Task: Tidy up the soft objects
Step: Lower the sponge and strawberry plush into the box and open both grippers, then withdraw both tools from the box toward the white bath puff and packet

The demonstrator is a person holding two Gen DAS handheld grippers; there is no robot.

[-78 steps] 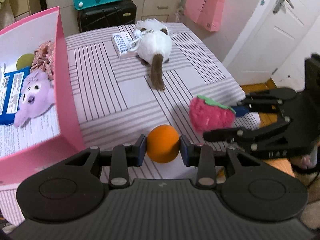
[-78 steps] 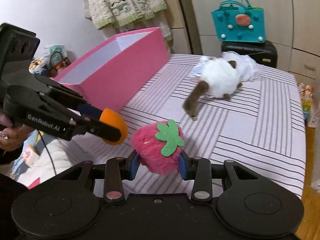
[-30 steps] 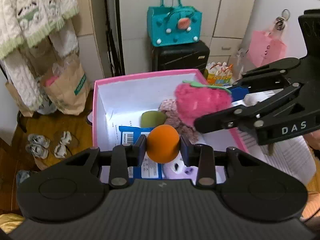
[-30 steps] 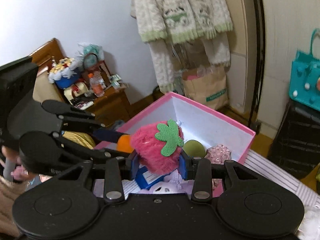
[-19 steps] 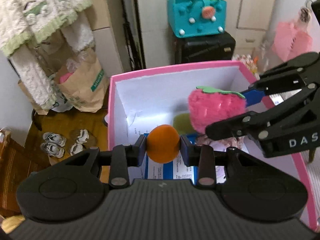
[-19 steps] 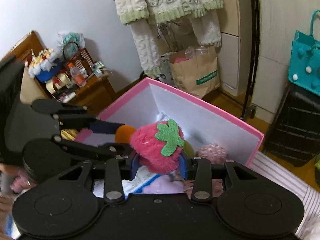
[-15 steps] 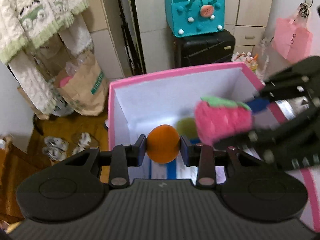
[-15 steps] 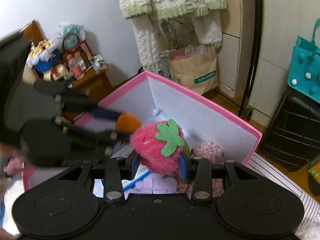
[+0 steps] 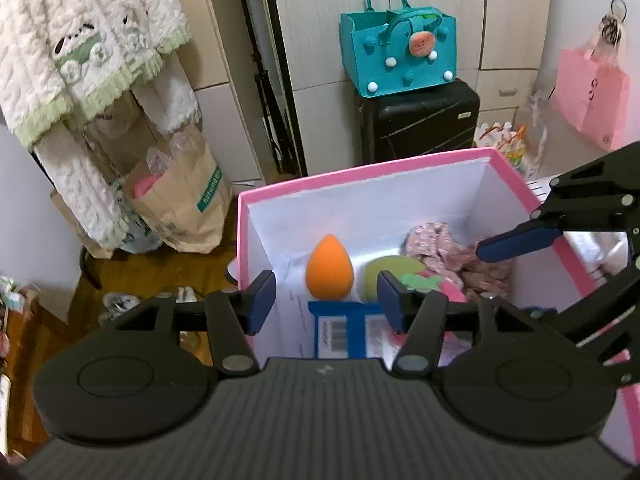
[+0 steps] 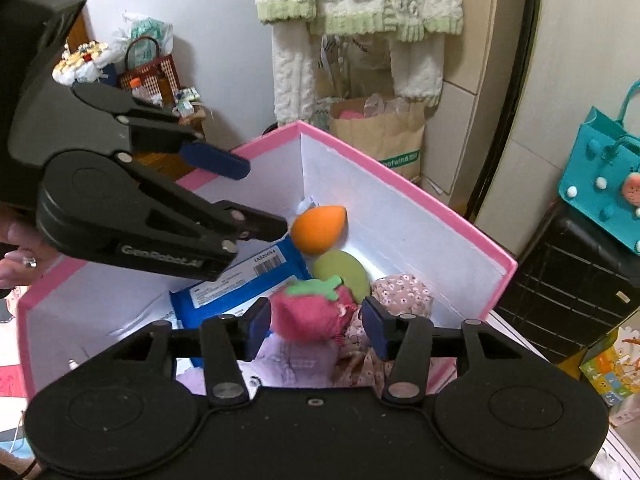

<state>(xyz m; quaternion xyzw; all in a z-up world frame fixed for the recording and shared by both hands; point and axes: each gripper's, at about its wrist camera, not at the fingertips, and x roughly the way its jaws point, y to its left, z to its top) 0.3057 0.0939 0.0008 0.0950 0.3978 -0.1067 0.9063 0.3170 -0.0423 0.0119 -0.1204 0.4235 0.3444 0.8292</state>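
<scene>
Both grippers (image 9: 326,294) (image 10: 316,326) opening over box (image 9: 362,170), sponge (image 9: 329,267) and strawberry (image 10: 314,310) released; risk: snagging either while withdrawing.

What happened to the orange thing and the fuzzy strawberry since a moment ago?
Both were let go. The left gripper, opening, released the orange teardrop sponge; the right gripper, opening, released the pink plush strawberry. Both now sit inside the pink cardboard box. The green sponge and floral fabric stayed put.
</scene>
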